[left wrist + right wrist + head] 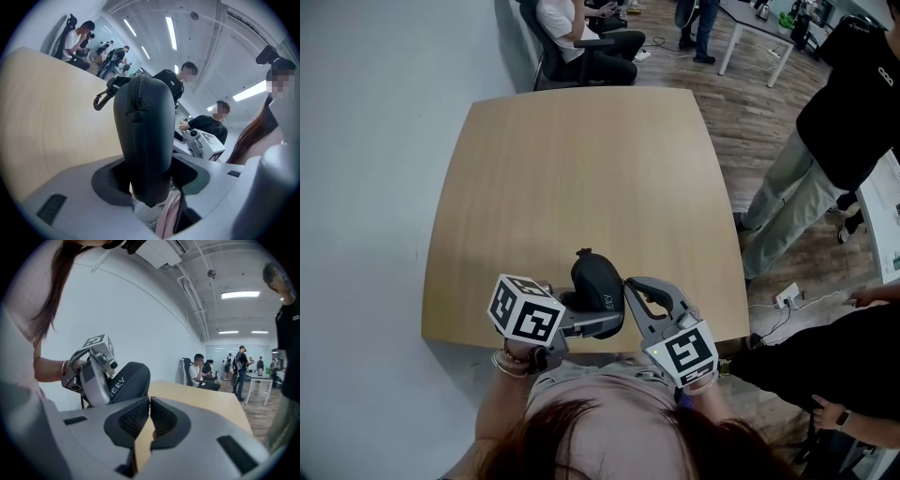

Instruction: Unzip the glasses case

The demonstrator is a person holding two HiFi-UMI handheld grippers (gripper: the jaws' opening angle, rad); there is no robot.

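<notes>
A black zipped glasses case (pixel 598 283) stands on end near the front edge of the wooden table (pixel 581 169). My left gripper (pixel 598 315) is shut on its lower part, one jaw on each side. In the left gripper view the case (pixel 143 136) fills the middle, its closed zipper (pixel 139 93) running up the edge that faces the camera, with a small clip (pixel 100 100) hanging at the top. My right gripper (pixel 631 289) is just right of the case, jaws shut with nothing between them (pixel 149 401). In the right gripper view the case (pixel 129 379) and the left gripper (pixel 96 376) lie to the left.
A pale wall runs along the table's left side. A person in black stands at the right (pixel 844 122), and another sits in a chair beyond the far edge (pixel 581 37). A power strip (pixel 787 295) lies on the floor at the right.
</notes>
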